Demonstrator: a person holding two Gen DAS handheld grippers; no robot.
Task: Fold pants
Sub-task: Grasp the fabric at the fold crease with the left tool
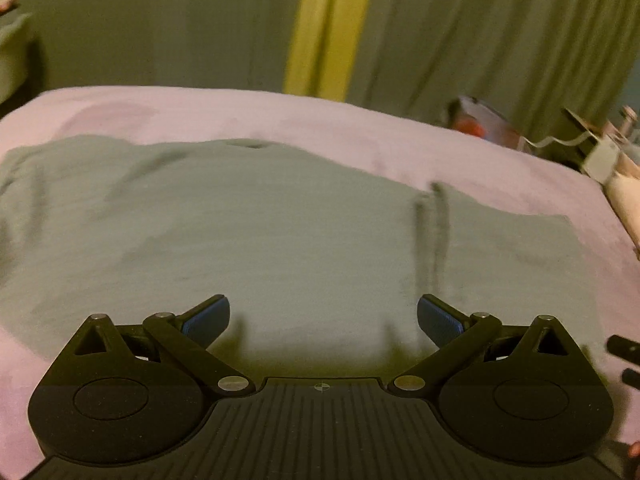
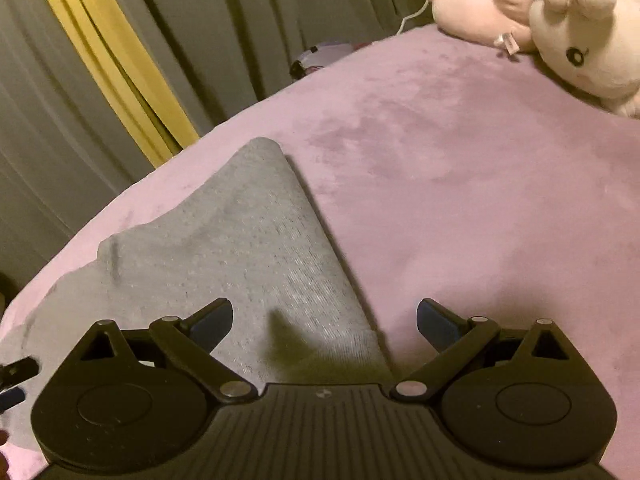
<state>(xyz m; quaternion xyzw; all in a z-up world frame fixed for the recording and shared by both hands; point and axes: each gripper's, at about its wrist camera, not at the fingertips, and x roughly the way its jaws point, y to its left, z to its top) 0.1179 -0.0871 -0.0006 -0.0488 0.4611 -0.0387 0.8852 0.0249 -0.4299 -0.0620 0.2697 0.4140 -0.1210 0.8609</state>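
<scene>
Grey pants (image 1: 260, 232) lie spread flat on a pink blanket (image 1: 360, 132), filling the middle of the left wrist view. A dark drawstring (image 1: 432, 220) lies on them at the right. My left gripper (image 1: 323, 320) is open and empty, just above the pants' near edge. In the right wrist view the pants (image 2: 240, 248) show as a grey wedge with a straight right edge. My right gripper (image 2: 325, 322) is open and empty above that edge, its left finger over the cloth and its right finger over the blanket (image 2: 460, 160).
A pink and cream plush toy (image 2: 560, 28) lies at the bed's far right. Grey-green curtains with a yellow strip (image 1: 328, 24) hang behind the bed. Clutter and a white cable (image 1: 560, 140) sit beyond the bed's right side.
</scene>
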